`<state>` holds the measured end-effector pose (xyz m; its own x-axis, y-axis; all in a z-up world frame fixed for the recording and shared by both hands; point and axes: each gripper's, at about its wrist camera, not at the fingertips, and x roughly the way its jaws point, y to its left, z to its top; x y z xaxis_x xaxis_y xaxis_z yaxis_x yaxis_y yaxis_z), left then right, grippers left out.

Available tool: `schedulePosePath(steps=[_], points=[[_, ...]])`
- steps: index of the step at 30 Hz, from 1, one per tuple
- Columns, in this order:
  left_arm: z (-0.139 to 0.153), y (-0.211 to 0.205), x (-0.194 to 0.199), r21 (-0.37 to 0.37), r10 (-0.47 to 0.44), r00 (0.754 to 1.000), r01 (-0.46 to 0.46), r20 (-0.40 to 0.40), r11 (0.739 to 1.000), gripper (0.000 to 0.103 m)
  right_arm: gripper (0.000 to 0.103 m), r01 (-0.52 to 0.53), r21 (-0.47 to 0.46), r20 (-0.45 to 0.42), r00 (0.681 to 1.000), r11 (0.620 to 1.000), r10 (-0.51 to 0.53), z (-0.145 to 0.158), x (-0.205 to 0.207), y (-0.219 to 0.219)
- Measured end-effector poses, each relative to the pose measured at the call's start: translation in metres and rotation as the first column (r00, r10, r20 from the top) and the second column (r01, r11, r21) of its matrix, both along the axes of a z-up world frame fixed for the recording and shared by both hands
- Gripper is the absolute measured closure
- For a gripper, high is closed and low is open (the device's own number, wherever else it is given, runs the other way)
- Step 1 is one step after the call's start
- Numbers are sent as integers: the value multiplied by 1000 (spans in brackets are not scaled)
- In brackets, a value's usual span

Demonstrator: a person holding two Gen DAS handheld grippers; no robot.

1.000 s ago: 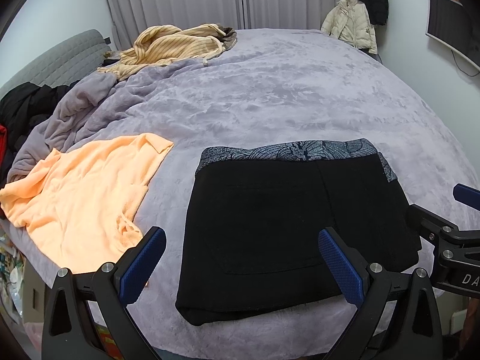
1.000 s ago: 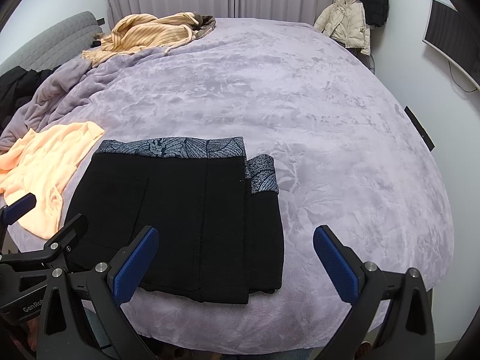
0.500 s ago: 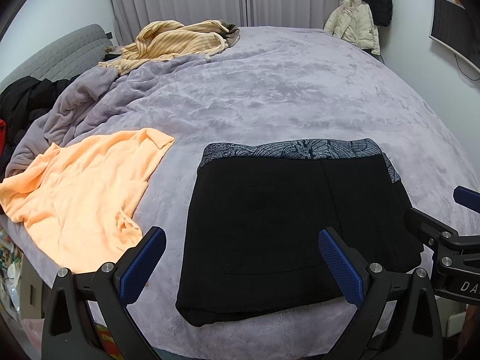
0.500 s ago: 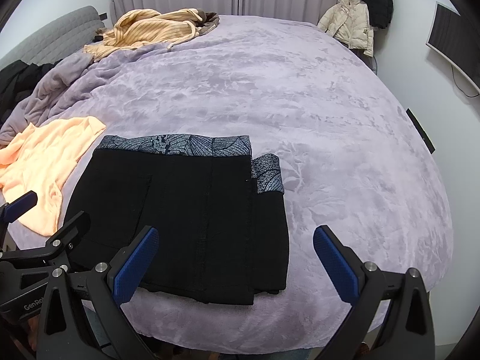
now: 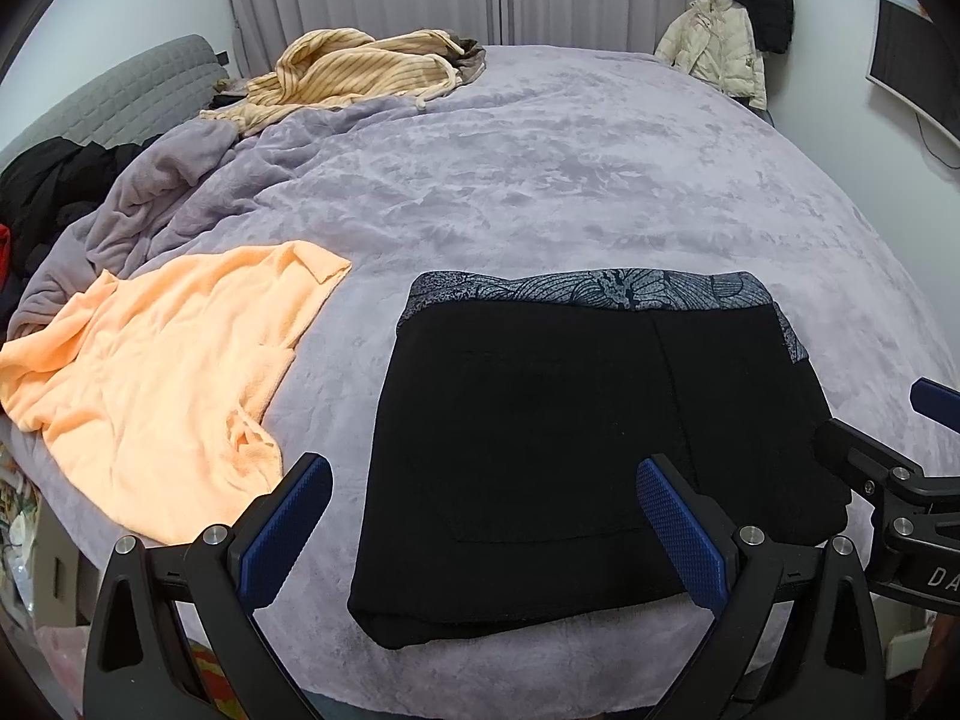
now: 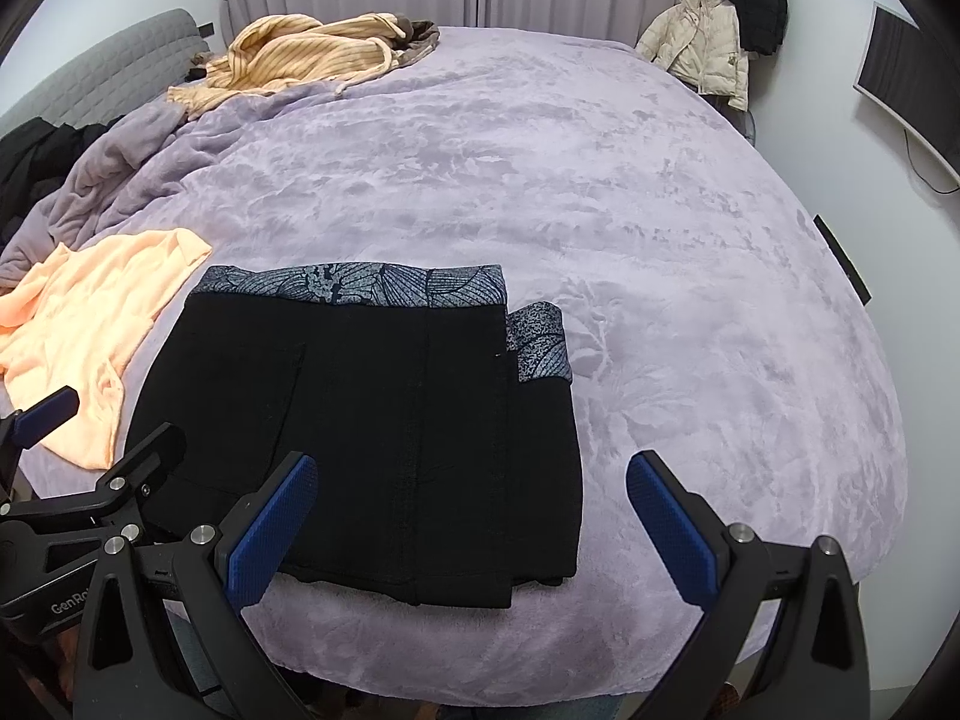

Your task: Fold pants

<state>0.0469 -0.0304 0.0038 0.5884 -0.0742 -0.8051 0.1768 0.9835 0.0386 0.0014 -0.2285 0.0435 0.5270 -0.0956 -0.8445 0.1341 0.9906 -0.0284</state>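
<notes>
Black pants [image 5: 564, 432] with a grey leaf-patterned waistband lie folded into a compact rectangle near the front edge of the bed [image 5: 570, 180]. In the right wrist view the same pants [image 6: 384, 432] show a narrower folded layer sticking out on their right side. My left gripper [image 5: 480, 531] is open above the pants' front left corner, holding nothing. My right gripper [image 6: 471, 525] is open too, over the pants' front right part and the bedspread beside them. Neither touches the cloth.
An orange garment [image 5: 162, 378] lies spread to the left of the pants. A striped yellow sweater [image 5: 360, 72] sits at the far side, a bunched grey blanket [image 5: 138, 210] and dark clothes at far left. Jackets [image 5: 726, 48] hang at the back right; a screen [image 5: 912, 72] is on the wall.
Both grippers have drifted back and up slightly, so the pants sit a little lower in each view. The pants have not moved and both grippers stay open.
</notes>
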Motion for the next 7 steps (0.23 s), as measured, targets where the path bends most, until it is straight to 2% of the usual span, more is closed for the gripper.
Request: schedulePosePath(steps=[7], points=[[3,1,-2,-5,-5,999,5,33,1000,1,0,4,-2,0,1000,1000,-4,-2,-1,-1]])
